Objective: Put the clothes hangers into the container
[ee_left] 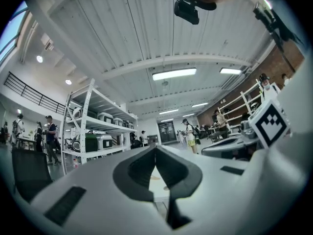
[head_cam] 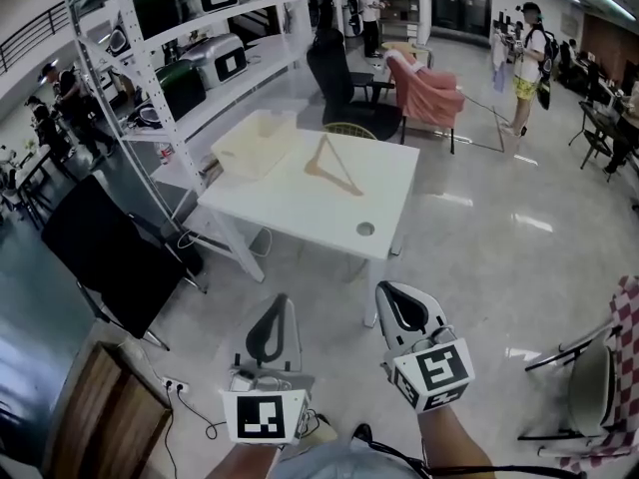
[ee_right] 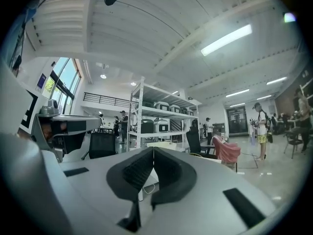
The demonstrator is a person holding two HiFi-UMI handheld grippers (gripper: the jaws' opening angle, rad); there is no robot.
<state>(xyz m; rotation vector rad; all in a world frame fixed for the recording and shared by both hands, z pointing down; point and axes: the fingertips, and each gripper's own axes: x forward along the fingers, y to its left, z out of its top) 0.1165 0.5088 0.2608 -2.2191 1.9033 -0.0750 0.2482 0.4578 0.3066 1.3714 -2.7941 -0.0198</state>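
Note:
A wooden clothes hanger (head_cam: 334, 166) lies flat on the white table (head_cam: 300, 203), just right of a cream plastic container (head_cam: 255, 146) that stands at the table's far left corner. Both grippers are held low near the person's body, well short of the table's near edge. The left gripper (head_cam: 282, 299) is shut with nothing in it, and its jaws meet in the left gripper view (ee_left: 155, 152). My right gripper (head_cam: 387, 288) is likewise shut and empty, its pads pressed together (ee_right: 153, 153). Neither touches the hanger or the container.
A tall metal rack (head_cam: 190, 58) with appliances stands left of the table. A black chair (head_cam: 105, 252) is at the near left, an office chair (head_cam: 334, 68) and a pink-draped chair (head_cam: 429, 90) beyond the table, a checkered chair (head_cam: 604, 382) at right. People stand far off.

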